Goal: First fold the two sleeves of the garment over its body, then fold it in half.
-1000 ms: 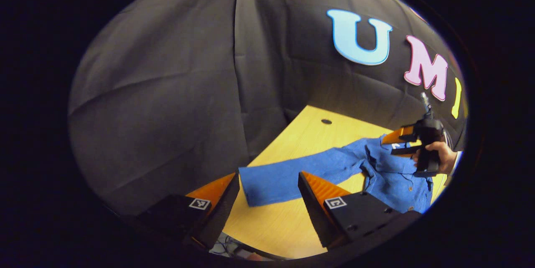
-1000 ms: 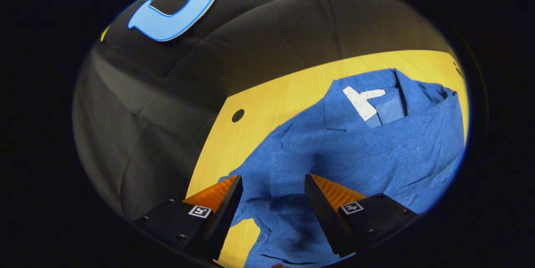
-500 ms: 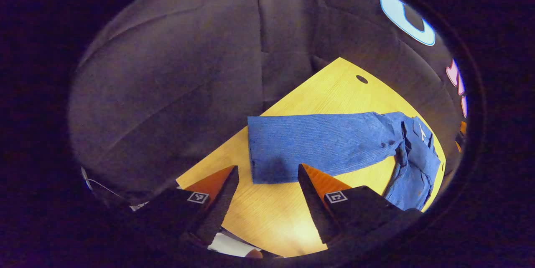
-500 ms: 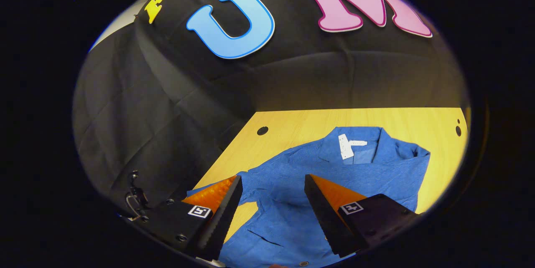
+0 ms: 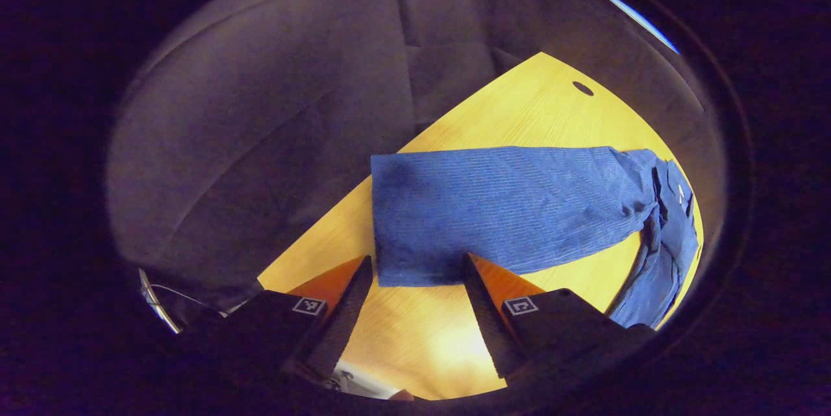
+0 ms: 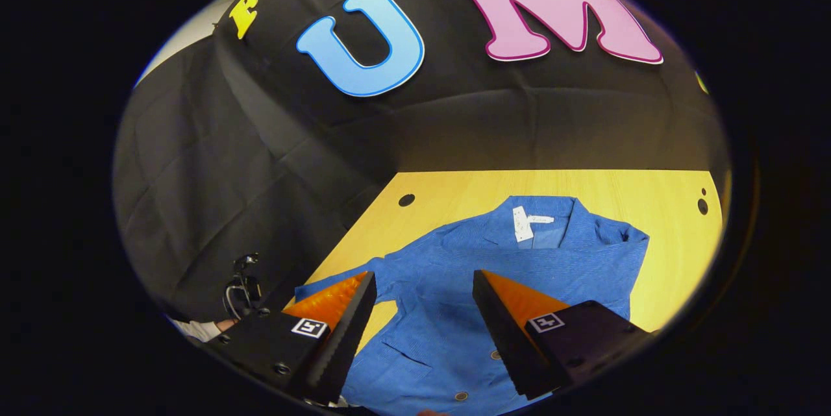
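A blue button-up shirt (image 6: 493, 273) lies flat on the wooden table (image 6: 454, 192), collar and white label toward the far wall. In the left gripper view its long sleeve (image 5: 493, 208) stretches out flat across the table (image 5: 526, 111), cuff end nearest me, with the body (image 5: 669, 228) bunched at the right. My left gripper (image 5: 415, 267) hovers open just short of the cuff edge, holding nothing. My right gripper (image 6: 422, 280) hangs open above the shirt's front near the shoulder, also with nothing between its fingers.
The black cloth wall closes in behind and to the left of the table. Round holes (image 6: 407, 200) mark the tabletop's back corners. In the right gripper view a hand and sleeve with the other gripper (image 6: 240, 286) show at the lower left.
My left gripper has moved in closer to the sleeve's cuff, which looms larger now. My right gripper has drawn back and up from the shirt, so more of the body shows.
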Demonstrator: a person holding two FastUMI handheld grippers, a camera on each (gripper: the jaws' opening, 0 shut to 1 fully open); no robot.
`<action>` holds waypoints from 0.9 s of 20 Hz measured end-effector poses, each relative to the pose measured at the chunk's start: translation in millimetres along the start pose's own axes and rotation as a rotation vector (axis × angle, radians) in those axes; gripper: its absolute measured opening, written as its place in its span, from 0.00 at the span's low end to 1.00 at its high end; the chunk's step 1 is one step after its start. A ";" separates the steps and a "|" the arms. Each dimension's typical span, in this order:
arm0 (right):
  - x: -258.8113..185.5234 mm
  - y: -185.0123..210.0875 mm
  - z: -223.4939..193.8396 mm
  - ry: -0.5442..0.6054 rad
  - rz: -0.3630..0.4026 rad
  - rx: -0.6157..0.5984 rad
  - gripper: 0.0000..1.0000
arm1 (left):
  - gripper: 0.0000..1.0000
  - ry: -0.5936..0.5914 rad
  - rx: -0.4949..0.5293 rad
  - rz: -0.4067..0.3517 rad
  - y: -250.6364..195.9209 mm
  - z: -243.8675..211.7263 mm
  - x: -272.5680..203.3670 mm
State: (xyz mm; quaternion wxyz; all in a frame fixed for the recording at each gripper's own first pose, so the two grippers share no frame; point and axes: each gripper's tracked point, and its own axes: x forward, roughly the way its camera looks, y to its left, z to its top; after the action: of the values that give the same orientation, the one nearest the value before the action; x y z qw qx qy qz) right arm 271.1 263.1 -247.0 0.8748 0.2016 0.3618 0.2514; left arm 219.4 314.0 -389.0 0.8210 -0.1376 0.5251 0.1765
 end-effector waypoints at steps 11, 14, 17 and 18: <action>-31.3 -25.2 -23.1 0.020 -0.015 0.061 0.95 | 0.00 0.015 -0.004 -0.161 -14.2 25.3 -9.8; -41.2 -36.8 -25.3 0.014 -0.020 0.084 0.96 | 0.00 -0.042 -0.008 -0.222 -30.5 47.8 -40.3; -55.8 -47.1 -22.3 -0.004 -0.015 0.116 0.95 | 0.00 -0.113 0.028 -0.285 -50.5 68.2 -79.1; -60.5 -51.8 -21.7 -0.011 -0.015 0.120 0.96 | 0.00 -0.142 0.047 -0.298 -60.6 77.5 -93.8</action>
State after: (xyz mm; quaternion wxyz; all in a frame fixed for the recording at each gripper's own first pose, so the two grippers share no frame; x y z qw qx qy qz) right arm 233.4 190.3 -256.8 0.8648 0.2525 0.3730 0.2217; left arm 272.6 277.7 -269.4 0.8763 -0.1821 0.4434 0.0496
